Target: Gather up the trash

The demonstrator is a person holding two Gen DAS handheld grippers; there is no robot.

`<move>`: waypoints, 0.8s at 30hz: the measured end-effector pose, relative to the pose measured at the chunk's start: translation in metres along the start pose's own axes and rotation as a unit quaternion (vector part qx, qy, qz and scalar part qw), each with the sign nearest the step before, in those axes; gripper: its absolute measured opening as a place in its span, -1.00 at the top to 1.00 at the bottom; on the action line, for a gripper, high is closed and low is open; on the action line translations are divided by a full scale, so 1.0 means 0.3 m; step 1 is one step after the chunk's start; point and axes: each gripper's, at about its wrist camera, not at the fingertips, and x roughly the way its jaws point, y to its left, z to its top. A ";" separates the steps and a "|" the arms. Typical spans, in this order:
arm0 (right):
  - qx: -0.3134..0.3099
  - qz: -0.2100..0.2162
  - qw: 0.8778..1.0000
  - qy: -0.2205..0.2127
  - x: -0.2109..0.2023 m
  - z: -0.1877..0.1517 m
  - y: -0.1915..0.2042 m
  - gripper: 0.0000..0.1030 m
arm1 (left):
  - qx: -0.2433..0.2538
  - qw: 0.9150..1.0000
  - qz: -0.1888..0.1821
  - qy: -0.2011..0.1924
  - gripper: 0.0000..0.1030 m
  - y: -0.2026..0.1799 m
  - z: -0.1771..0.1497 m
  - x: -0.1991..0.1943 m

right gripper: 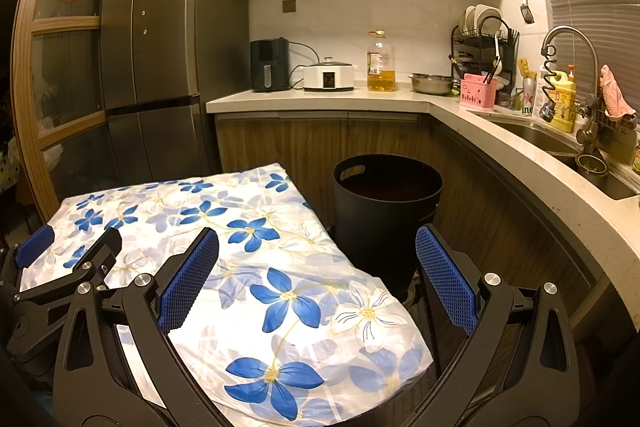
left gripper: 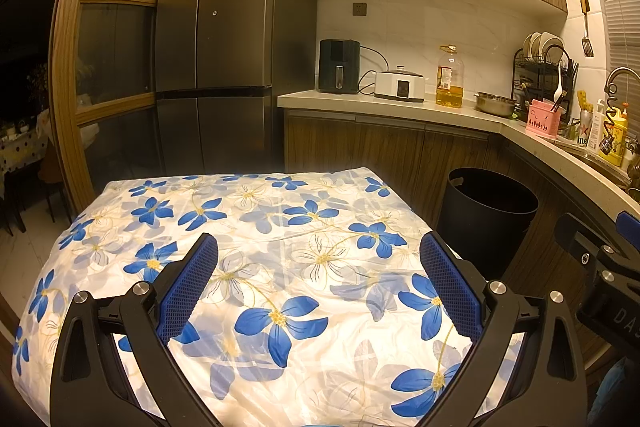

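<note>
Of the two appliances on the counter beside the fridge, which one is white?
The low cooker with a lid is white; the taller air fryer to its left is black.

The bin's (right gripper: 386,223) inside is too dark to make out, and the table (right gripper: 256,267) hides its foot. In the left wrist view the right gripper (left gripper: 612,251) is cut off by the frame edge, so its jaws cannot be read. The can's (right gripper: 529,99) label is partly hidden.
</note>
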 end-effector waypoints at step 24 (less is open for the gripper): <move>0.002 -0.001 1.000 0.001 0.004 -0.004 -0.007 -0.90 | 0.010 1.000 0.002 -0.001 -0.46 -0.001 -0.003 0.012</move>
